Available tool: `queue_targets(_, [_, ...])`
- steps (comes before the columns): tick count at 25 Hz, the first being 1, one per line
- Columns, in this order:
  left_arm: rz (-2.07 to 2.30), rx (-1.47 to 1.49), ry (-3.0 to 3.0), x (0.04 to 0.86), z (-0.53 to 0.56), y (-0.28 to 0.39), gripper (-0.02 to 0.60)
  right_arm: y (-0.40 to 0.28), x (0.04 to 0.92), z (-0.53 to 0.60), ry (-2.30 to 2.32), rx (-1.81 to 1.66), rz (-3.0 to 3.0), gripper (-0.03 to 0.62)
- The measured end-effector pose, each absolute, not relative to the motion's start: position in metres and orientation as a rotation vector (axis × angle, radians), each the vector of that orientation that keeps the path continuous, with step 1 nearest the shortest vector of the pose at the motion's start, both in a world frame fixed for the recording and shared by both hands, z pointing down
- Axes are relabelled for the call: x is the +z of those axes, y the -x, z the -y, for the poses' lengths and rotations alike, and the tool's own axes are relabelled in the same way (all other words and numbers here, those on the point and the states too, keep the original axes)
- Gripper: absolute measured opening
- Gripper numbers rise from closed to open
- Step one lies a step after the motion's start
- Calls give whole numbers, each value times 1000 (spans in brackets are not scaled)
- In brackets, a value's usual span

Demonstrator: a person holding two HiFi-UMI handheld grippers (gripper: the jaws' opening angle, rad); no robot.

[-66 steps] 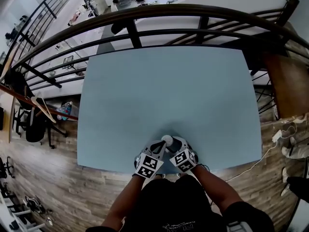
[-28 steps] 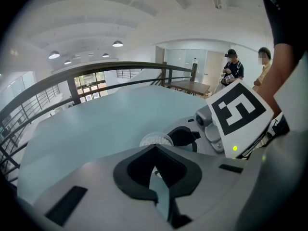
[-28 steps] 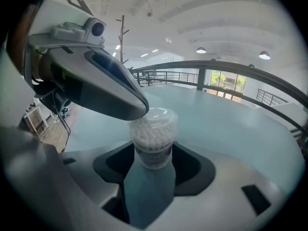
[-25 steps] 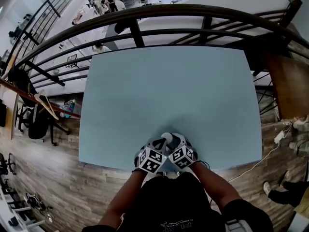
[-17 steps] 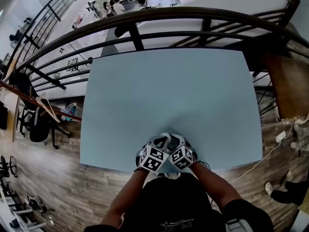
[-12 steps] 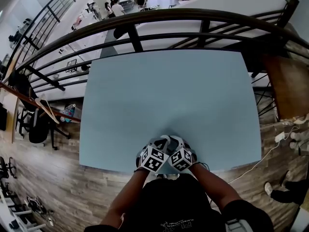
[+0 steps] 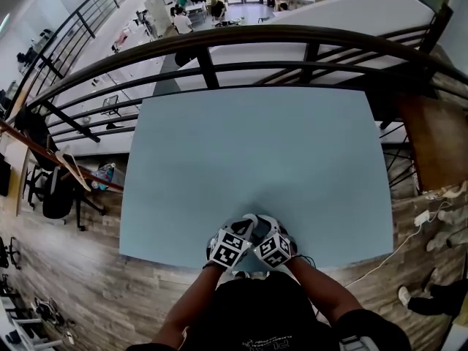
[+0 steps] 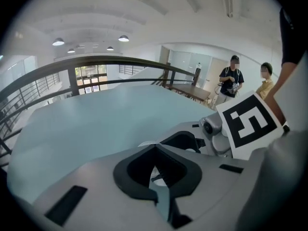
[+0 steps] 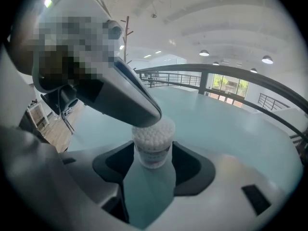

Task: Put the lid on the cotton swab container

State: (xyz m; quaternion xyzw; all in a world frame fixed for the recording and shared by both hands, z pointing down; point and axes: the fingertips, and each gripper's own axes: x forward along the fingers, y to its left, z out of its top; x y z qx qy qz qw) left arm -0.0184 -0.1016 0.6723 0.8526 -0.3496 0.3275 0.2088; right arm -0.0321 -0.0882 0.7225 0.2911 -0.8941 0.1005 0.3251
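Note:
The cotton swab container (image 9: 153, 146), a small clear tub packed with white swabs, stands upright between the black pads of my right gripper (image 9: 153, 161), which is shut on its sides. My left gripper (image 9: 150, 118) reaches in from the upper left, its tip resting right over the swab tops. In the left gripper view its jaws (image 8: 155, 148) meet, and a thin pale curved rim, the lid (image 8: 144, 144), shows at their tip. In the head view both grippers, left (image 7: 244, 224) and right (image 7: 260, 224), crowd together at the table's near edge and hide the container.
The pale blue table (image 7: 256, 145) is bare beyond the grippers. A dark curved railing (image 7: 219, 42) runs behind its far edge, with a lower floor past it. Two people (image 8: 233, 81) stand far off to the right.
The two grippers have closed in on each other at the near edge. The white swab top that showed between them a second ago is now covered by the left gripper.

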Motion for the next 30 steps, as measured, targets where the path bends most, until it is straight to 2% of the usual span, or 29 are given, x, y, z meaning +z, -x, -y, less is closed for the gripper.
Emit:
queue_targets(7, [1105, 633, -2379, 631, 108, 40, 11, 10, 700, 87, -816, 297, 2355, 255])
queue_targets(20, [1348, 322, -2372, 558, 117, 84, 11, -22, 601, 83, -979, 283, 2462, 247])
queue_targets(30, [1419, 213, -2390, 530, 121, 95, 11, -7, 537, 120, -1116, 178, 2562, 67])
